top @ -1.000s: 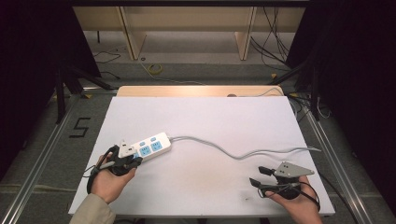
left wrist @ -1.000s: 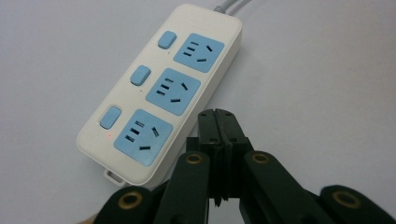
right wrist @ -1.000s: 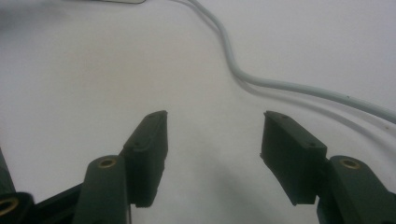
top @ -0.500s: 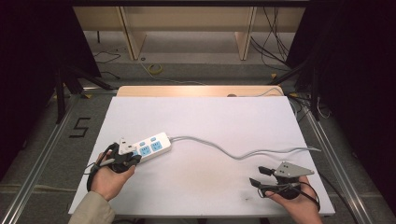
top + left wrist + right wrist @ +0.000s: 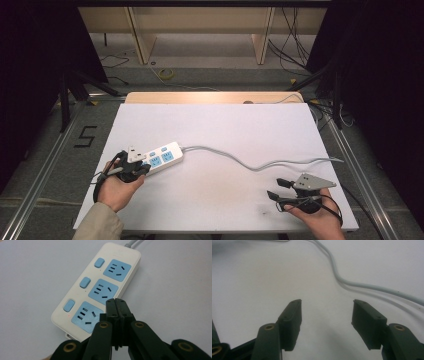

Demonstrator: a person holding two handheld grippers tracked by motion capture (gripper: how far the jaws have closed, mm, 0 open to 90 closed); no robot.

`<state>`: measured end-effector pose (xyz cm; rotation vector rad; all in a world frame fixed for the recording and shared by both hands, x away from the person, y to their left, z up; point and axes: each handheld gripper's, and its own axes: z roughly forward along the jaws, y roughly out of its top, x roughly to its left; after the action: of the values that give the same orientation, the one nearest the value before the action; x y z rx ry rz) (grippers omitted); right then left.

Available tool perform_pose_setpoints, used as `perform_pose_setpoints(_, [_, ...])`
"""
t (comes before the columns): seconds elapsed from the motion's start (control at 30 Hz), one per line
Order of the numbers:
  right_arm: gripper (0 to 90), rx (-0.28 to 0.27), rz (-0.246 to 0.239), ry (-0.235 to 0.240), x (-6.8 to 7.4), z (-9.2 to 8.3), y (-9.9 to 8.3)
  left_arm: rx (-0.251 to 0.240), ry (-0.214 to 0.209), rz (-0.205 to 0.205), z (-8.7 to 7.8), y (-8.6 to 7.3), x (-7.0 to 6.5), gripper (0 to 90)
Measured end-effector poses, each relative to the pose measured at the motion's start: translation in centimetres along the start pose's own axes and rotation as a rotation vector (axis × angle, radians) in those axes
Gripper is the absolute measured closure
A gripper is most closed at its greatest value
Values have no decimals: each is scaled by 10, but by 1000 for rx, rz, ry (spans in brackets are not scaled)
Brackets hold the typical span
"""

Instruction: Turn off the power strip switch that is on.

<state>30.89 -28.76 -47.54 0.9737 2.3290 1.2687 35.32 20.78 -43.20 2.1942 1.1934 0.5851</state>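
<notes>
A white power strip (image 5: 159, 157) with three blue sockets and three blue switches lies on the left part of the white counter (image 5: 225, 130), its grey cable (image 5: 250, 162) winding off to the right. The left hand-held gripper (image 5: 136, 167) sits at the strip's near end, jaws clenched together with nothing between them; in the left gripper view the tips (image 5: 116, 305) hang over the nearest socket (image 5: 87, 316), though whether they touch it I cannot tell. The right hand-held gripper (image 5: 278, 189) rests near the counter's front right corner, well apart from the strip, jaws released and spread wide over bare counter, the cable just beyond them.
</notes>
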Motion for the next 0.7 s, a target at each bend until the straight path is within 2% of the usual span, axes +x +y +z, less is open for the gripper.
perform_pose_setpoints(0.7, [417, -7, -6, -2, 0, 0, 1, 20, 14, -14, 1, 2, 9, 899])
